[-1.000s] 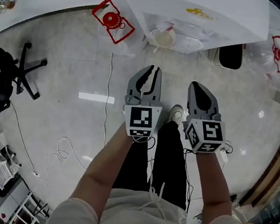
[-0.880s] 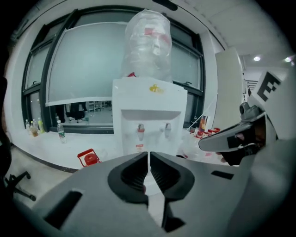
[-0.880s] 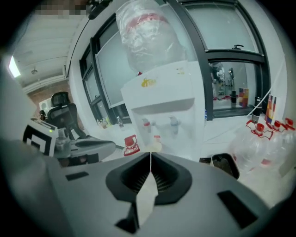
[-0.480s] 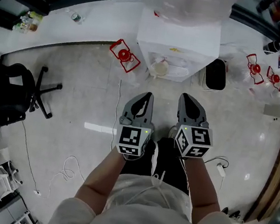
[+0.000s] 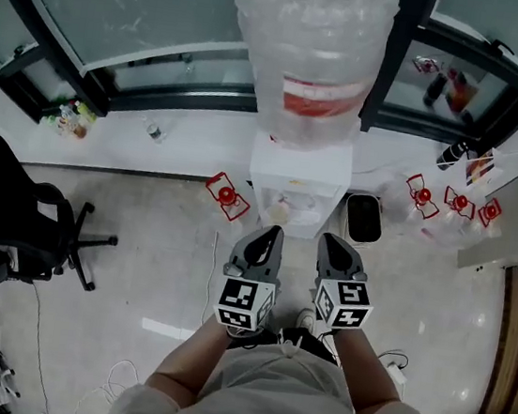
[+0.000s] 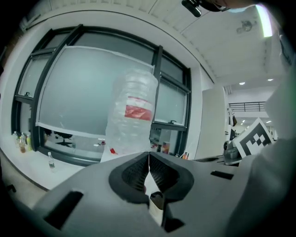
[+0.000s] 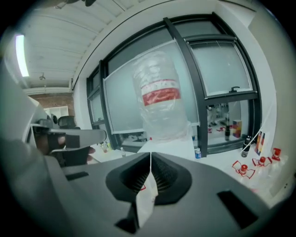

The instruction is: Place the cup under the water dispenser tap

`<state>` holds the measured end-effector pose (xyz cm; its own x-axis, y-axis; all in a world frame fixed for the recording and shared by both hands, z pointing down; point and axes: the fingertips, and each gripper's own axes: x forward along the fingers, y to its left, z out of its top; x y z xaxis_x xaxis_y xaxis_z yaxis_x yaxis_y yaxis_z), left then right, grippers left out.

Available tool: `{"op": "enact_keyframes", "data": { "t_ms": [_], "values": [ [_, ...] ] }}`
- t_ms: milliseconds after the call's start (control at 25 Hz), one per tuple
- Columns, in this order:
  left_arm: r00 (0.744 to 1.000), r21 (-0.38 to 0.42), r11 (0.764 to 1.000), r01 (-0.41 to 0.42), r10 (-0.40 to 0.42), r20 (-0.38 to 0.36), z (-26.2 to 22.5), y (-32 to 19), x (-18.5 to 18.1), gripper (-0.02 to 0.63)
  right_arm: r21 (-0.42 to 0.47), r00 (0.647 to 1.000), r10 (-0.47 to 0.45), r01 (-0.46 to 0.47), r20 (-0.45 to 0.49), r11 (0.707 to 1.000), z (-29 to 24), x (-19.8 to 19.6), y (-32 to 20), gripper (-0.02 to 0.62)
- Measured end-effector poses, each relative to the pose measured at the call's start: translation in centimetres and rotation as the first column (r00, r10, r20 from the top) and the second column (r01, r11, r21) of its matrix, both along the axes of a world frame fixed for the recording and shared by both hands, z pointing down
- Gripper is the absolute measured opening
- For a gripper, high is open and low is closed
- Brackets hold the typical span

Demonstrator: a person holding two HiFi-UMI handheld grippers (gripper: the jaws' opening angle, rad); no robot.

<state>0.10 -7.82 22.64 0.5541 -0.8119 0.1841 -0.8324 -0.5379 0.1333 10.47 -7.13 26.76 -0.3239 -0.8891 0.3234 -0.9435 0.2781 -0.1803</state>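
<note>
A white water dispenser with a large clear bottle stands against the window wall, straight ahead of me. A small pale cup-like thing sits in its tap recess, too small to tell more. My left gripper and right gripper are held side by side in front of the dispenser, pointing at it. Both are shut with nothing between the pads. The left gripper and the bottle show in the left gripper view. The right gripper and the bottle show in the right gripper view.
A black office chair stands at the left. Red wire holders lie on the floor beside the dispenser and at the right. A black bin sits right of the dispenser. Small bottles line the window ledge.
Both grippers have risen and now point nearly level at the dispenser. The head view has lifted from the floor to the bottle and windows. The left jaws closed fully.
</note>
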Motion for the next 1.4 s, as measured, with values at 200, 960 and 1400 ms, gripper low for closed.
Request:
{"op": "enact_keyframes", "data": {
  "t_ms": [200, 960, 1400],
  "values": [
    [1.0, 0.109, 0.994, 0.024, -0.025, 0.006, -4.2, -0.3, -0.9, 0.02, 0.093, 0.999, -0.043, 0.044, -0.01, 0.995, -5.3, -0.6, 0.2, 0.029],
    [0.999, 0.206, 0.978, 0.019, -0.013, -0.031, -10.8, -1.9, -1.6, 0.02, 0.289, 0.991, -0.078, 0.107, -0.108, 0.951, -12.9, -2.0, -1.5, 0.027],
    [0.999, 0.186, 0.982, 0.019, -0.013, -0.033, -10.0, -2.7, -0.6, 0.02, 0.277, 0.99, -0.105, 0.128, -0.096, 0.952, -12.8, -1.8, -1.9, 0.026]
  ]
}}
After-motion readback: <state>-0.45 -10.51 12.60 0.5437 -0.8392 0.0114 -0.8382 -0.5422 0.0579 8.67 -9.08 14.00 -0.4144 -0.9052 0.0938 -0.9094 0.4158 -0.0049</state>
